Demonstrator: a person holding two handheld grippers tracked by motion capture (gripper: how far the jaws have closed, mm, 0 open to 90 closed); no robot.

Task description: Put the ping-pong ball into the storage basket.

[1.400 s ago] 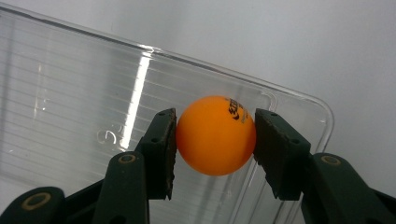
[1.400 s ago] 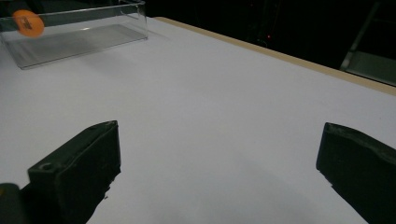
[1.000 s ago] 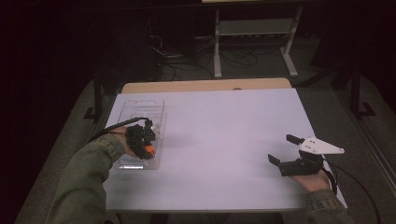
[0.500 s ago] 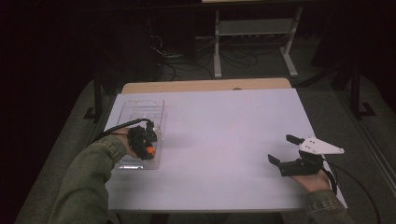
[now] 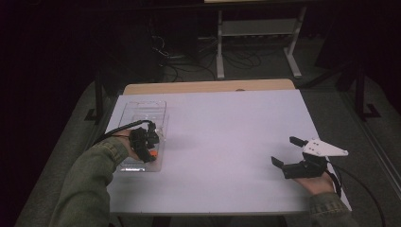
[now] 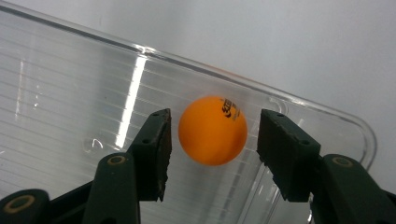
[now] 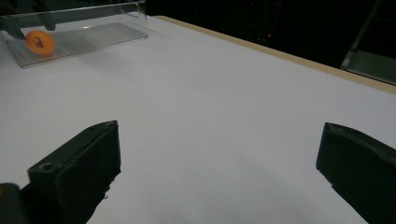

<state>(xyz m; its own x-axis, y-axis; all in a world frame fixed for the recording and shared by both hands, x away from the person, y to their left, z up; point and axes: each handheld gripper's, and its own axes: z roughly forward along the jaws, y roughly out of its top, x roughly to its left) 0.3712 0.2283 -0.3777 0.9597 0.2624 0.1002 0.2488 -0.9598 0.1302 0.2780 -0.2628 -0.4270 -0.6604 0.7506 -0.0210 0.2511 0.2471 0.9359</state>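
Two grippers are at work over the white table (image 5: pixel 222 142), one at each side of it. At the left, the left gripper (image 6: pixel 212 140) reaches down into a clear plastic tray (image 5: pixel 142 109) that lies along the table's left edge, at the tray's near end. An orange ball (image 6: pixel 212 130) with a small printed mark rests on the ribbed tray floor, close to the tray's rounded near-right corner, and sits between the two black jaws. The jaws have just been opening: a thin gap shows on each side of the ball, so the pads stand apart from it and do not press on it. In the high view a spot of orange shows just under that gripper, and a green sleeve (image 5: pixel 90 184) leads up to the hand that holds it. At the near right of the table the right gripper (image 5: pixel 291 156) rests low over bare white surface, well apart from the tray, its jaws spread wide with nothing between them. From the right gripper view the ball (image 7: pixel 40 42) shows far off to the left inside the tray (image 7: pixel 93 32).
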